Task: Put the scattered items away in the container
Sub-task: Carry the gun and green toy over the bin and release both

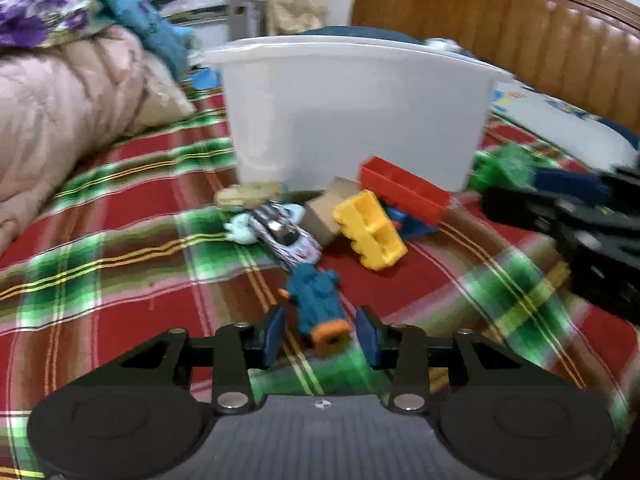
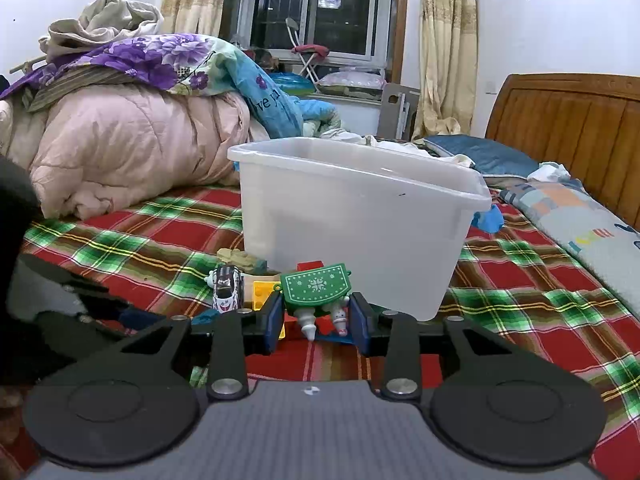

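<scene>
**Two toys in reach, bin just behind the pile**

The right hand-held gripper has its blue pads against the sides of a green snowflake toy, apparently gripped and lifted off the bedspread. To finish well, I would raise it above the rim of the translucent white container, carry it over the opening, and only then spread the pads.

The left hand-held gripper is partly open, its pads straddling a teal and orange toy without visibly touching it. It should close squarely on the body before lifting.

Near the container's front wall lie a silver toy car, a yellow block and a red block.

Everything sits on a soft red and green plaid bedspread. A pink quilt, wooden headboard and curtained window surround it.
</scene>
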